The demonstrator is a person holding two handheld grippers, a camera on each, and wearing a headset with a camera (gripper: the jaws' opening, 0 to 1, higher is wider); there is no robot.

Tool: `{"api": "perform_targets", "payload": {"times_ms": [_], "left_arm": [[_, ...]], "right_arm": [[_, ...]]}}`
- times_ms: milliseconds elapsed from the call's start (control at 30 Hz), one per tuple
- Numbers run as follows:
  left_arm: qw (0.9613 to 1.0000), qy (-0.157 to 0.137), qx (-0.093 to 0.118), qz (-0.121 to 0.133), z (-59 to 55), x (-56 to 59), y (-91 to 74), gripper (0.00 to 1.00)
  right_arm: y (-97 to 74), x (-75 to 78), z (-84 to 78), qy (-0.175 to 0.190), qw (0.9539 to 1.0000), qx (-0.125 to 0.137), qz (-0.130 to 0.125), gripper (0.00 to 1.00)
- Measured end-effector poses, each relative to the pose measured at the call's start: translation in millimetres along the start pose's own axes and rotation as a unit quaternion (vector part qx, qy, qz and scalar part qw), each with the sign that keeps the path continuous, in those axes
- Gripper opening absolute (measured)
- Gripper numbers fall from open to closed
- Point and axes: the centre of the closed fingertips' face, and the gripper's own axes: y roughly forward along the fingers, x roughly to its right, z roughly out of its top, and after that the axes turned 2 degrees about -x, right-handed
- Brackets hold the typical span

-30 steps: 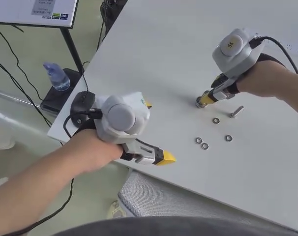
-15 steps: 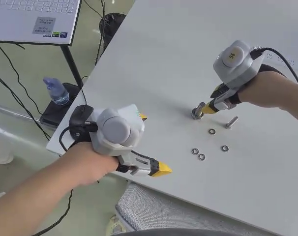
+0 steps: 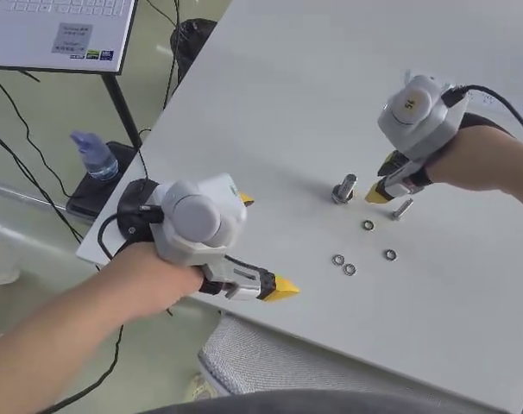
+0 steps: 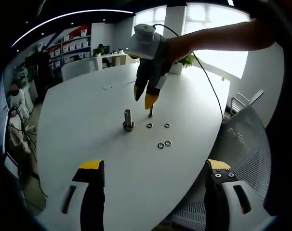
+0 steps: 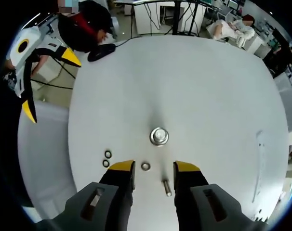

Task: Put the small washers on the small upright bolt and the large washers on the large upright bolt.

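Note:
A large bolt (image 3: 343, 188) (image 4: 128, 119) (image 5: 159, 136) stands upright on the white table (image 3: 279, 103). The small bolt (image 3: 402, 209) (image 5: 167, 187) lies on its side to the right of it. Several small washers lie flat nearby, one (image 3: 368, 225) (image 5: 145, 166) close to the bolts and a pair (image 3: 343, 264) (image 4: 164, 144) nearer the front edge. My right gripper (image 3: 378, 194) (image 5: 154, 167) hovers open just right of the large bolt, over the lying bolt, holding nothing. My left gripper (image 3: 263, 243) (image 4: 155, 166) is wide open and empty at the table's front left edge.
A laptop (image 3: 59, 30) stands on a side stand at the left, with a water bottle (image 3: 93, 155) and cables on the floor below. A grey mesh chair (image 3: 270, 362) sits under the front edge. The far table surface is bare.
My right gripper has drawn back to the right, off the large bolt, which now stands free. My left gripper has stayed about where it was.

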Motion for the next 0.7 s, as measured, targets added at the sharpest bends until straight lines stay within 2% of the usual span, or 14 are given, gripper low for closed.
{"api": "perform_targets", "payload": {"times_ms": [100, 233, 367, 600, 700], "left_arm": [[1.0, 0.003, -0.001, 0.0, 0.9, 0.9, 0.3, 0.86], [1.0, 0.004, -0.001, 0.001, 2.3, 1.6, 0.7, 0.86], [1.0, 0.004, 0.001, 0.0, 4.2, 2.8, 2.9, 0.86], [1.0, 0.003, 0.001, 0.004, 5.5, 1.8, 4.5, 0.9], [1.0, 0.004, -0.001, 0.005, 4.9, 1.2, 5.5, 0.9]], "right_arm": [[0.3, 3.2, -6.6, 0.008, 0.9999, -0.002, 0.007, 0.33], [-2.8, -2.6, -12.0, 0.017, 0.9997, 0.004, 0.014, 0.33], [0.6, -0.5, -17.1, 0.022, 0.9996, 0.005, 0.015, 0.33], [3.6, -12.5, -20.6, 0.019, 0.9996, 0.008, 0.018, 0.32], [8.6, -12.2, -20.7, 0.021, 0.9996, 0.013, 0.017, 0.32]]}}
